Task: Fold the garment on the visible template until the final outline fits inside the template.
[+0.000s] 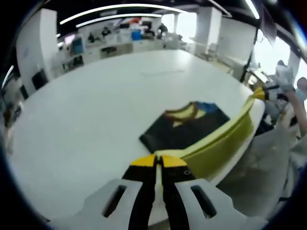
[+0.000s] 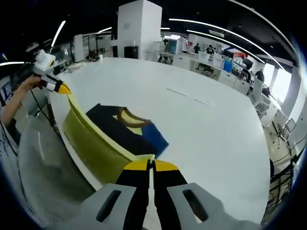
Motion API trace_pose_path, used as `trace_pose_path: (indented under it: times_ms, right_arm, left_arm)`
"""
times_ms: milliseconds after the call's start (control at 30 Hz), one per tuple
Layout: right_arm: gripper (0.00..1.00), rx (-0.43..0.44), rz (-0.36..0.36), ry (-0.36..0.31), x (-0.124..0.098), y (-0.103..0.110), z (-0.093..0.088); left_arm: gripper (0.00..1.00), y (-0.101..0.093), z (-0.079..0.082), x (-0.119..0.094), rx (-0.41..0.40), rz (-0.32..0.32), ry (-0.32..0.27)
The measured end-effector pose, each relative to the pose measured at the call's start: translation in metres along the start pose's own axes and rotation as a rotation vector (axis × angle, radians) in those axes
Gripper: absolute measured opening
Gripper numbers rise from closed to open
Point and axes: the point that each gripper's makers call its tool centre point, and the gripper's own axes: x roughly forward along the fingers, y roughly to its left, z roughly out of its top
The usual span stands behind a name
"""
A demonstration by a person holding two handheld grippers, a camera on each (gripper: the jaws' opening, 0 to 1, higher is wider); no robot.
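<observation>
Both grippers are clamped on one edge of the yellow-green garment panel [image 1: 225,143], one at each end. The left gripper [image 1: 158,160] has its jaws closed on the near corner in the left gripper view, and the right gripper [image 2: 149,165] is closed on the opposite corner in the right gripper view. The cloth is stretched between them along the near rim of the white worktop [image 1: 96,110], hanging partly off the edge. The rest of the garment, the dark folded part [image 1: 184,127] with a brown collar and a blue patch, lies flat on the worktop just beyond the held edge. We can't make out a template outline under it.

We judge the step as carrying this held flap over onto the dark part. To do it well, we keep both corners level and the edge taut, move both hands together, lay the edge down square on the dark block, and release only once the cloth is flat. Uneven hands would skew the fold. A person's arm [image 2: 17,103] holds the left gripper in the right gripper view.
</observation>
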Motion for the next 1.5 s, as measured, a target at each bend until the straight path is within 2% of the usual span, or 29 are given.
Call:
trace_pose_path:
  times_ms: [300,533,667,1000,1500]
  right_arm:
    - [0.02,0.021,0.002,-0.015,0.017,-0.012,0.006]
    - [0.02,0.02,-0.002,-0.002,0.03,-0.02,0.004]
    - [0.02,0.016,-0.002,-0.001,0.034,-0.022,0.004]
    - [0.02,-0.005,-0.015,-0.01,0.047,-0.032,0.011]
    - [0.02,-0.012,-0.028,0.0,0.063,-0.043,0.01]
  left_arm:
    - [0.0,0.008,0.009,0.018,0.001,-0.007,0.004]
    - [0.0,0.011,0.014,0.028,-0.001,-0.016,-0.003]
    - [0.0,0.013,0.014,0.032,-0.002,-0.013,0.003]
    - [0.0,0.024,0.03,0.041,0.005,-0.002,-0.021]
    - [0.0,0.039,0.042,0.063,0.022,0.006,-0.032]
